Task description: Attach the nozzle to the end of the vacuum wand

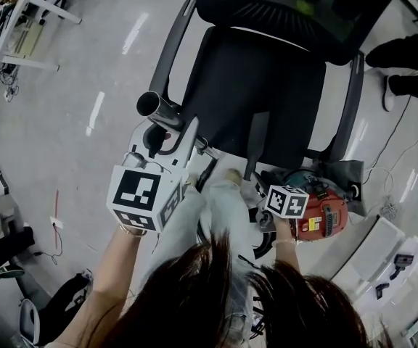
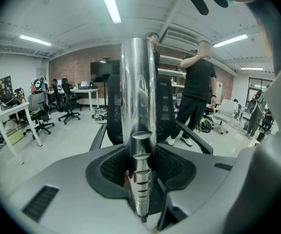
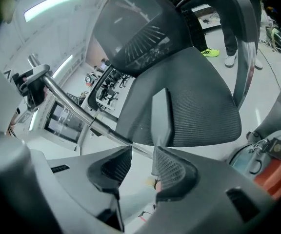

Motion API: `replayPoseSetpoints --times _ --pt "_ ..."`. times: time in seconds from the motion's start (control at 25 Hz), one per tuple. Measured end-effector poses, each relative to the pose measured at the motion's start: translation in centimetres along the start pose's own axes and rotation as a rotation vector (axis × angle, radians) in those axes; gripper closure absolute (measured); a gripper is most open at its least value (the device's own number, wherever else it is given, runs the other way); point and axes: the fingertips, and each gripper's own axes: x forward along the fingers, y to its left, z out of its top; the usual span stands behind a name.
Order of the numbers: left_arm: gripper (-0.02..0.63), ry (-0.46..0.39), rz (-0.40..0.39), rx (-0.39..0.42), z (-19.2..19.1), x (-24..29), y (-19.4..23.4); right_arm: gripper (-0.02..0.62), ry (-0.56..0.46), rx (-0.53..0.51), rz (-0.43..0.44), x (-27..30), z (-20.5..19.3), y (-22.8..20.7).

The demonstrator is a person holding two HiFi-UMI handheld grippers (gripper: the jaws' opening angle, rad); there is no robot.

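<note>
The left gripper (image 2: pixel 141 172) pinches the shiny chrome vacuum wand (image 2: pixel 138 91), which points up and away from it. The right gripper (image 3: pixel 138 172) has its jaws spread with nothing between them. Just past one pad, the flat grey plastic nozzle (image 3: pixel 161 113) rests on the black mesh office chair (image 3: pixel 204 101).

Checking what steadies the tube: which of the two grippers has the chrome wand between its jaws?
The left gripper: the chrome wand is clamped between its jaws. The right gripper has its jaws apart, with the wand beyond them.
</note>
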Motion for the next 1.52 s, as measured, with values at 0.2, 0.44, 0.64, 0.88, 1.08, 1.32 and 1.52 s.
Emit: replayPoseSetpoints --times 0.2,0.44,0.64,0.88,1.08,1.32,1.52 --pt "0.454 -0.006 0.0 -0.004 -0.2 0.1 0.4 0.445 0.019 0.011 -0.007 1.6 -0.7 -1.5" --pt "0.454 -0.014 -0.009 -0.008 -0.3 0.2 0.6 0.442 0.039 0.019 -0.001 3.1 -1.4 -2.3" --pt "0.454 -0.015 -0.015 -0.012 -0.5 0.6 0.8 0.425 0.077 0.038 0.019 4.6 -1.9 -3.1" --pt "0.454 -0.022 -0.017 -0.025 -0.4 0.8 0.8 0.402 0.112 0.049 0.019 5.6 -1.7 -4.0" --pt "0.454 -0.049 -0.011 -0.046 0.0 1.0 0.7 0.388 0.173 0.035 0.047 6.9 -2.2 -4.2" --pt "0.454 -0.047 -0.018 -0.044 -0.3 1.2 0.4 0.388 0.204 0.051 0.08 7.7 -2.5 -4.6" --pt "0.454 -0.034 -0.019 -0.036 -1.0 1.5 0.6 0.388 0.266 0.043 0.153 8.5 -3.3 -4.2"
